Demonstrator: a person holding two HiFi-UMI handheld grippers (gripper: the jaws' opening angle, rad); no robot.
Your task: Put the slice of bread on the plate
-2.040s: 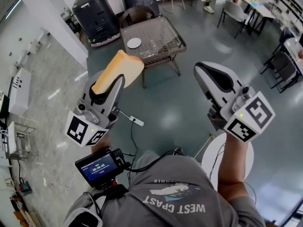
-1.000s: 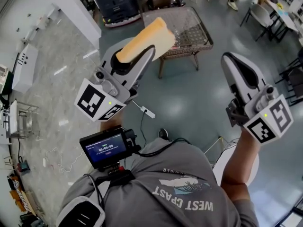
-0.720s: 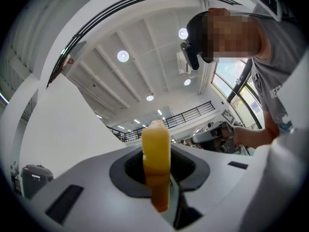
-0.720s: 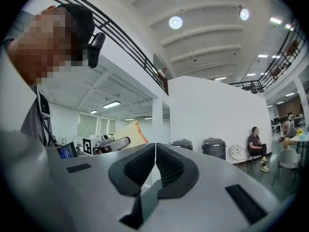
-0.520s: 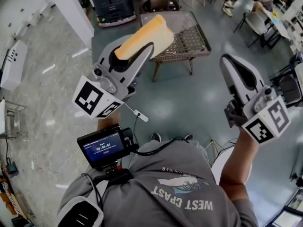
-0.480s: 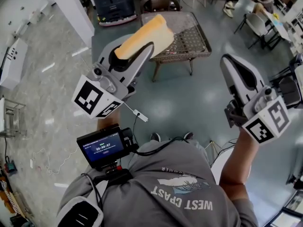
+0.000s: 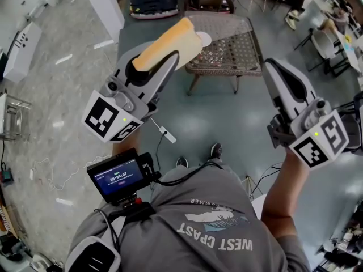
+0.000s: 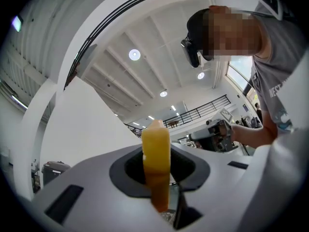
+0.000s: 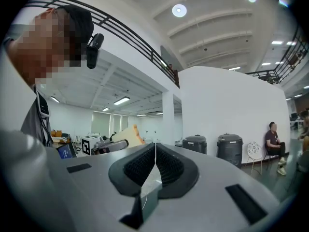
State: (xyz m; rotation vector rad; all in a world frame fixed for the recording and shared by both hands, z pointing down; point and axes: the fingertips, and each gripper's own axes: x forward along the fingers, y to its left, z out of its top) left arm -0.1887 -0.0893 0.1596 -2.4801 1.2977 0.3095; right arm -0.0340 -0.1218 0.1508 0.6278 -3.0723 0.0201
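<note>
In the open hall, a low wicker-topped table (image 7: 241, 47) stands ahead of me across bare floor, and the coming move turns on closing that gap; my left gripper (image 7: 168, 67) is the one that matters, its jaws drawn in on the near end of the slice of bread (image 7: 167, 41), pinching it edge-on so it stands between the pads like a thin upright slab; the bread's long axis runs straight out along the gripper's own line, tipped a little upward, its free end aimed at the table's near left part; just past that free end in the head view sits the small white plate (image 7: 203, 38), partly hidden behind the bread, on the tabletop and not yet under the slice; I judge it lies forward and slightly right of the left gripper, and lower; my right gripper (image 7: 278, 72), off to the right and well apart from the plate, has its jaws pressed together on nothing; the left hand is nearer and should carry the slice forward, then down flat.
</note>
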